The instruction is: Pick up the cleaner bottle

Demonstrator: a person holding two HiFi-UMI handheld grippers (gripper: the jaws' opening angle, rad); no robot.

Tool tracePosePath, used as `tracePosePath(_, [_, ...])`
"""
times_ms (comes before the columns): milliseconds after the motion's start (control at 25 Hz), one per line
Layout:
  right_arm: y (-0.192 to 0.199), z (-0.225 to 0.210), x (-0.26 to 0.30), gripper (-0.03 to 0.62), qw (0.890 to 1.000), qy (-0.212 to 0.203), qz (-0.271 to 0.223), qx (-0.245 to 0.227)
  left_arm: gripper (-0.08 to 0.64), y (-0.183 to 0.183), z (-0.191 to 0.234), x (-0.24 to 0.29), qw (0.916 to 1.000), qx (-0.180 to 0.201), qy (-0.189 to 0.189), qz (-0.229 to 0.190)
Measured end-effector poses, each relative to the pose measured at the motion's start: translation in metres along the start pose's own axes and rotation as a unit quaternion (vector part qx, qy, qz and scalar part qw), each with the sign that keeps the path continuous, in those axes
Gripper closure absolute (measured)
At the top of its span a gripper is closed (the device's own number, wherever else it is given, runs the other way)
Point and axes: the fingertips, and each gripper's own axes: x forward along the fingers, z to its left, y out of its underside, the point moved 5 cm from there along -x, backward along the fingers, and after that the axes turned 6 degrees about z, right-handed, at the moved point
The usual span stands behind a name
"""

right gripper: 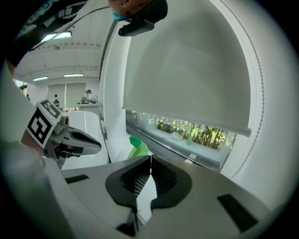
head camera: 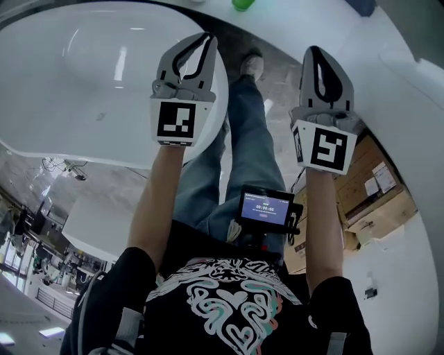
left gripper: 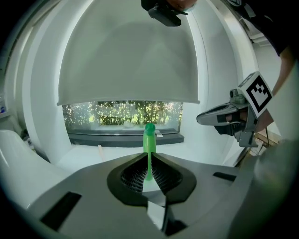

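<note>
The green cleaner bottle (left gripper: pixel 149 139) stands upright on a white ledge in front of a window. It is some way beyond my left gripper (left gripper: pixel 149 162), and shows through the thin slit between the jaws. My left gripper is shut with nothing in it. In the right gripper view the bottle (right gripper: pixel 137 148) shows just left of my right gripper (right gripper: pixel 150 164), partly hidden by the left jaw. That gripper is also shut and empty. The head view shows the left gripper (head camera: pixel 200 40) and right gripper (head camera: pixel 316 54) held side by side, with the bottle (head camera: pixel 243 3) at the top edge.
A lowered roller blind (left gripper: pixel 126 60) covers most of the window above the dark sill (left gripper: pixel 126 137). A white rounded table (head camera: pixel 83 90) lies at the left. Cardboard boxes (head camera: pixel 374 197) stand at the right. A small screen (head camera: pixel 266 207) hangs at the person's waist.
</note>
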Motion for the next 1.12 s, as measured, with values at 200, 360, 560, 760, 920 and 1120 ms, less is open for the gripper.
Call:
tracePosePath(200, [0.005, 0.002, 0.008, 0.565, 1.0, -0.003, 0.004, -0.004, 0.528, 0.003, 0.001, 0.01, 1.0, 0.0, 0.003, -0.001])
tracePosePath(360, [0.009, 0.0, 0.016, 0.565, 1.0, -0.004, 0.006, -0.006, 0.528, 0.009, -0.007, 0.023, 0.9997, 0.009, 0.022, 0.01])
tracePosePath(560, [0.011, -0.001, 0.025, 0.565, 1.0, -0.007, -0.001, 0.007, 0.528, 0.011, -0.014, 0.036, 0.9993, 0.007, 0.034, 0.016])
tracePosePath(760, [0.006, -0.003, 0.037, 0.565, 0.999, -0.014, -0.022, 0.035, 0.528, 0.012, -0.019, 0.055, 0.9983, 0.017, 0.048, 0.028])
tracePosePath(920, [0.012, -0.009, 0.044, 0.565, 0.999, -0.026, -0.013, 0.023, 0.528, 0.018, -0.014, 0.07, 0.9986, 0.01, 0.028, 0.045])
tracePosePath(1120, [0.014, -0.013, 0.056, 0.565, 0.999, -0.029, -0.016, 0.032, 0.526, 0.025, -0.005, 0.086, 0.9979, 0.008, 0.02, 0.061])
